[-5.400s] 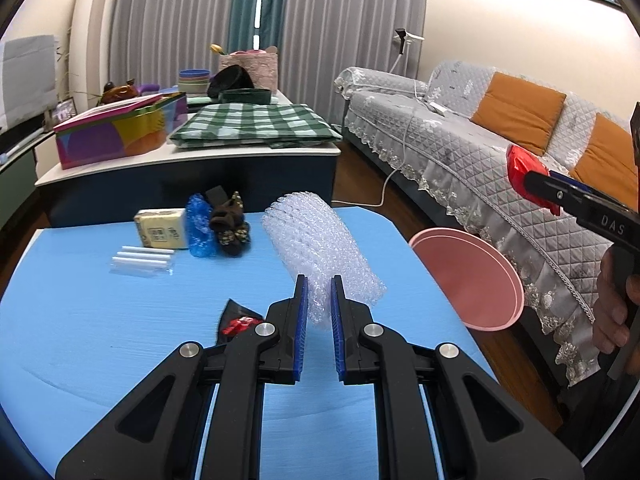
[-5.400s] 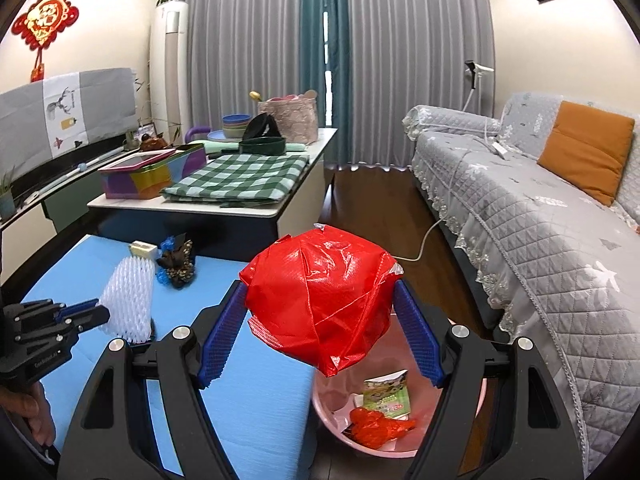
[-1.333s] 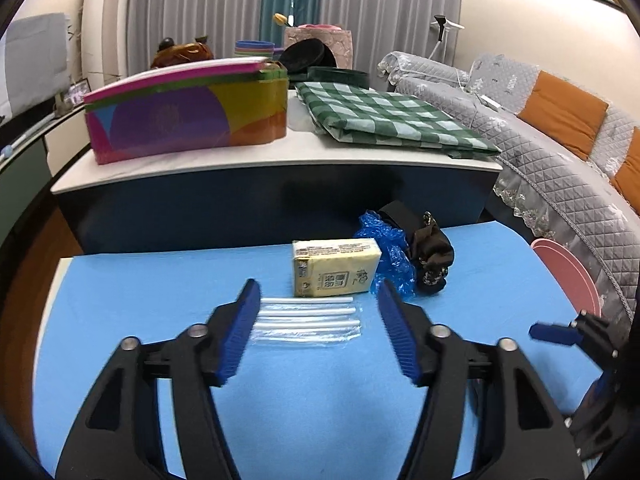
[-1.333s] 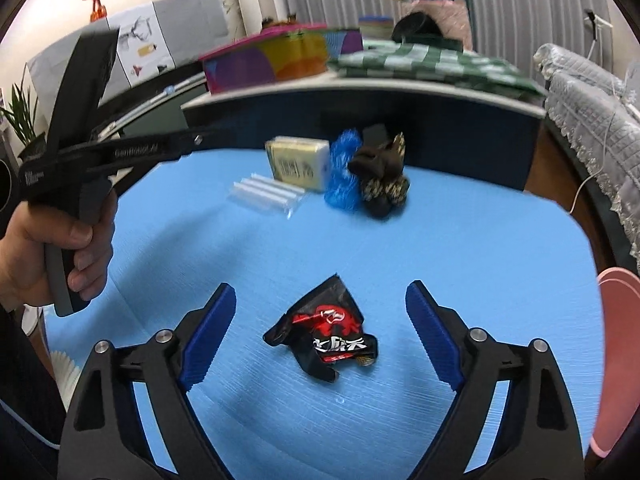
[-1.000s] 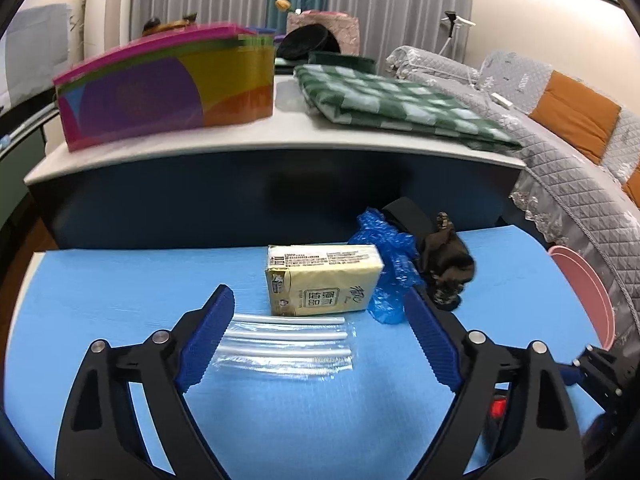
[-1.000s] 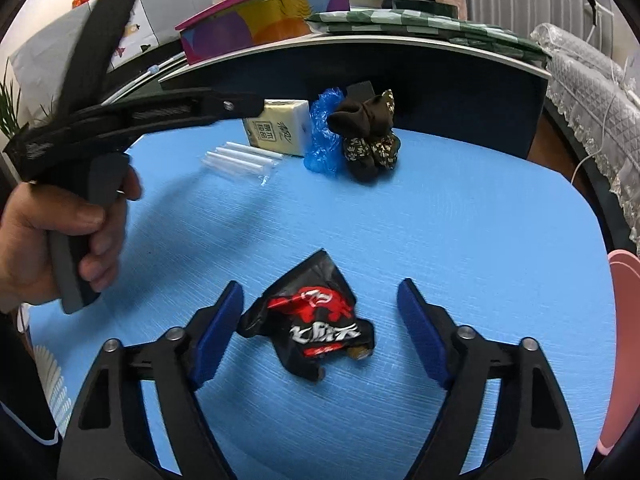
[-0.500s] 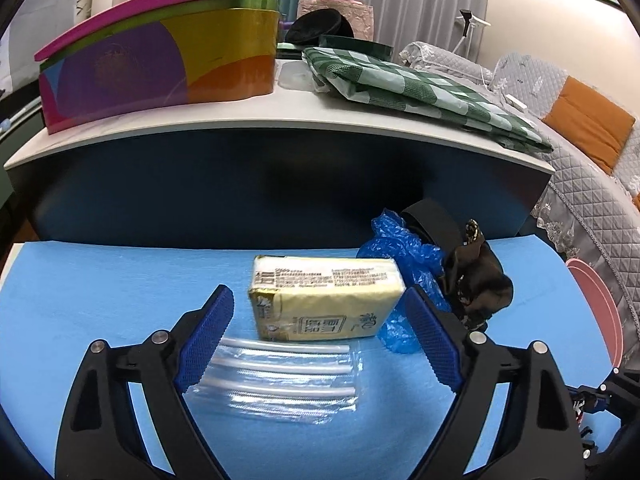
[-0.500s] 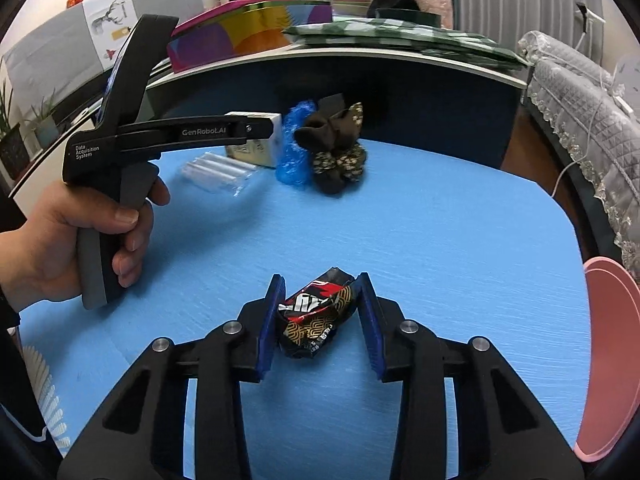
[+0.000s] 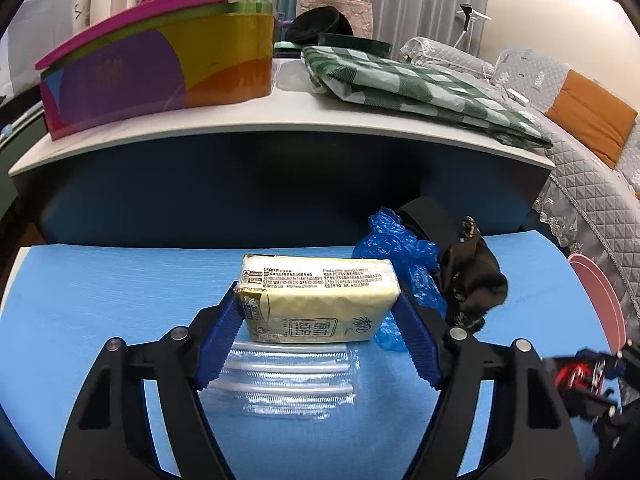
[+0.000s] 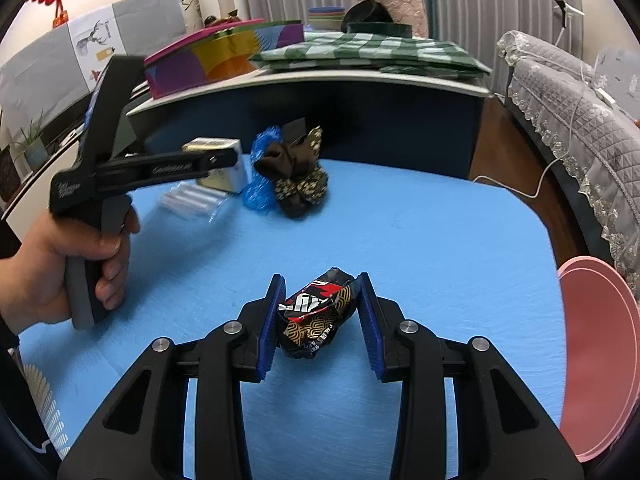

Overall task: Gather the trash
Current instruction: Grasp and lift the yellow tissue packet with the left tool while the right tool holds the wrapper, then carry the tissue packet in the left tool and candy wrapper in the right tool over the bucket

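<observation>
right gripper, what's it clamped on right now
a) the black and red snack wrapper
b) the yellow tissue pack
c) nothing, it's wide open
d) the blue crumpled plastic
a: in the right wrist view the right gripper has its blue pads pressed against both sides of the black and red snack wrapper, above the blue table; the yellow tissue pack sits between the left gripper's fingers instead.
</observation>
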`<state>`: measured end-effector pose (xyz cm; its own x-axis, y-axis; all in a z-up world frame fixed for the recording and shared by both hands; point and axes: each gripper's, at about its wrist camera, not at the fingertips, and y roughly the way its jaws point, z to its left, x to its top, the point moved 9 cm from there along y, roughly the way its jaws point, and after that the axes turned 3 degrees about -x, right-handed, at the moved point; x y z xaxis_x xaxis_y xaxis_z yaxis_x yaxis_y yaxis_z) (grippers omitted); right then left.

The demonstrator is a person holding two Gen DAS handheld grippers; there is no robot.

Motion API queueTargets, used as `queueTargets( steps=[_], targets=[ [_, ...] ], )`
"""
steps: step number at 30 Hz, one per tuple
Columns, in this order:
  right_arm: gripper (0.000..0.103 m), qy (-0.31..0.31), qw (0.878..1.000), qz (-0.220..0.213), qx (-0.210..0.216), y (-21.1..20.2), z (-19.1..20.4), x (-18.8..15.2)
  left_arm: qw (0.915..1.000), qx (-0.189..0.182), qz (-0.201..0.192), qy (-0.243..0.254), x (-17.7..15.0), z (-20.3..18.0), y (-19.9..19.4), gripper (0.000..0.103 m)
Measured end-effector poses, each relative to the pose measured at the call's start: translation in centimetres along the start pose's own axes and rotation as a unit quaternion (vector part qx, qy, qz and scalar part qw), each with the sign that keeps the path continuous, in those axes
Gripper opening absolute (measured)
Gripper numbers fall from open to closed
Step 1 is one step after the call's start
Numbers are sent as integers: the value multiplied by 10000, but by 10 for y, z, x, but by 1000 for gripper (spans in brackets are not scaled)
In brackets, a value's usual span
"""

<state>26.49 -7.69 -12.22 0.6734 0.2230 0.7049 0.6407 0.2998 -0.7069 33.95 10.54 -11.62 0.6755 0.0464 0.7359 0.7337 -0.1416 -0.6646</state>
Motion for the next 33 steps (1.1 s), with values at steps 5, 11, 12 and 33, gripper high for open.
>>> queueTargets(
  steps=[5,11,12,33],
  targets=[
    [37,143,9997,-127,-121,-9,-14,7,9999,6,-154,-66,4,-4,-20,72],
    [37,311,9987,-329,-243,-32,-29,13,9996,30,-292,-46,-2,-17,-48,72],
    [37,336,9984,-371,-263,-37,-32,13,9995,46,-311,-68,-3,-19,-52,72],
    [37,770,9905,-990,-560,-123,-85,10,9982,16,-516,-303,-67,-97,-116,72]
  ],
)
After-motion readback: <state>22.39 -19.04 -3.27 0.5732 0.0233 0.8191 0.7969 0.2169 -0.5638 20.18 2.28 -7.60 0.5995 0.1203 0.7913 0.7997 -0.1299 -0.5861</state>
